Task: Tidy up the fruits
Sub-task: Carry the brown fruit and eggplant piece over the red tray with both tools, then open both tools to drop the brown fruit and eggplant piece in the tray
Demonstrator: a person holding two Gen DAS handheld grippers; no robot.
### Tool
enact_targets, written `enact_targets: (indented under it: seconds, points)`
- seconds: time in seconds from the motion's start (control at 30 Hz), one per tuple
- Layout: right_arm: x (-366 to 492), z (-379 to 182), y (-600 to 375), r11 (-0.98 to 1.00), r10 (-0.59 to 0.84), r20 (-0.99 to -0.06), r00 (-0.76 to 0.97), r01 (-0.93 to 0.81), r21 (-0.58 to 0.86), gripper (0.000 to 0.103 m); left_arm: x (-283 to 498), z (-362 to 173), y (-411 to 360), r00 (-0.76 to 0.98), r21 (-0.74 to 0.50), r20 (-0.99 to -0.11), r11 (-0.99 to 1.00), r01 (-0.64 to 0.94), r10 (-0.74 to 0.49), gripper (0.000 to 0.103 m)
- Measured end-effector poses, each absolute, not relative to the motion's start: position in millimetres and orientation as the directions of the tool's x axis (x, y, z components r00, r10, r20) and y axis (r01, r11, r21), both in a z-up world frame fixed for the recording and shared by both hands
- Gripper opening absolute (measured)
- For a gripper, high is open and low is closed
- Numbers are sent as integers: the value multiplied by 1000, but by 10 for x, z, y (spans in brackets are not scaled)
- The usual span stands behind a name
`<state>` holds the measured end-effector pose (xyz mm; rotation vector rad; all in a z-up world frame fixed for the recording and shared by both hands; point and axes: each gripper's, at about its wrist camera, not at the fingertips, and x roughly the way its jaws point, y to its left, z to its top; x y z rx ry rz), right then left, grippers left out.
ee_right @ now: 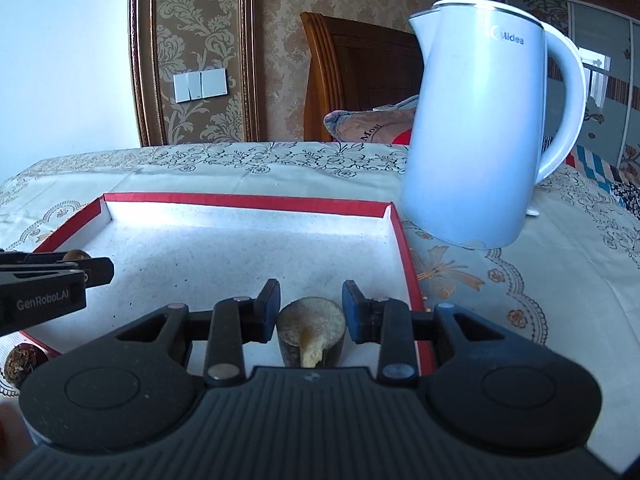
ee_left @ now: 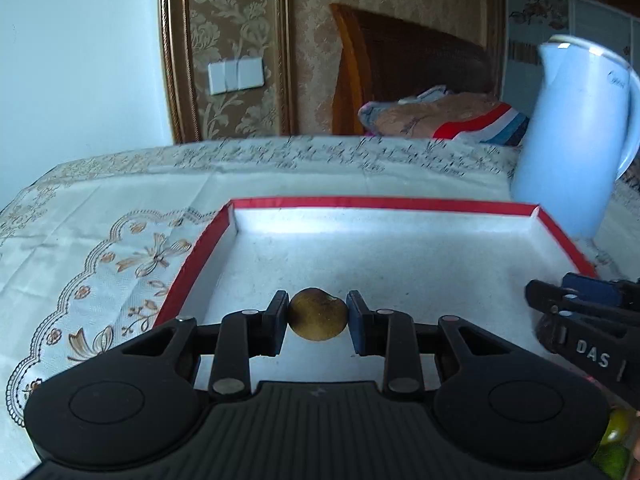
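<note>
Left wrist view: the left gripper (ee_left: 318, 320) is clenching a brown kiwi (ee_left: 318, 314) between its jaws, hanging over the near part of the red-rimmed tray (ee_left: 384, 201). The tray is lying on an embroidered tablecloth (ee_left: 100, 240); a white kettle (ee_left: 576, 136) is standing beyond its far right corner.

Right wrist view: the right gripper (ee_right: 311, 312) is holding its jaws slightly apart around a cut, dark-skinned fruit piece (ee_right: 311, 332), inside the tray's near right corner. Patterned wallpaper (ee_right: 192, 20) is covering the wall behind.

Both wrist cameras sit low and close, facing forward over the shallow red-rimmed white tray (ee_left: 384, 202) (ee_right: 248, 201) toward the wallpapered wall. They share the tray, the pale blue electric kettle (ee_left: 576, 136) (ee_right: 476, 128) and the embroidered desk cloth (ee_left: 100, 216) (ee_right: 540, 280).
</note>
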<state>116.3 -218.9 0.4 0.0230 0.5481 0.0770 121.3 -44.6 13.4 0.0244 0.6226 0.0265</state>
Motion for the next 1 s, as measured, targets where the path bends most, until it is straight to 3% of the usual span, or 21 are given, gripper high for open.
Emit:
enact_targets:
  seconds: [0.27, 1.0]
  points:
    - [1183, -24, -2175, 998, 68, -526, 848, -61, 29, 31, 1323, 50, -415, 751, 11, -660, 999, -31, 30, 31]
    - [1225, -24, -2174, 996, 89, -533, 842, -75, 47, 32, 1313, 40, -419, 761, 5, -648, 999, -35, 29, 31]
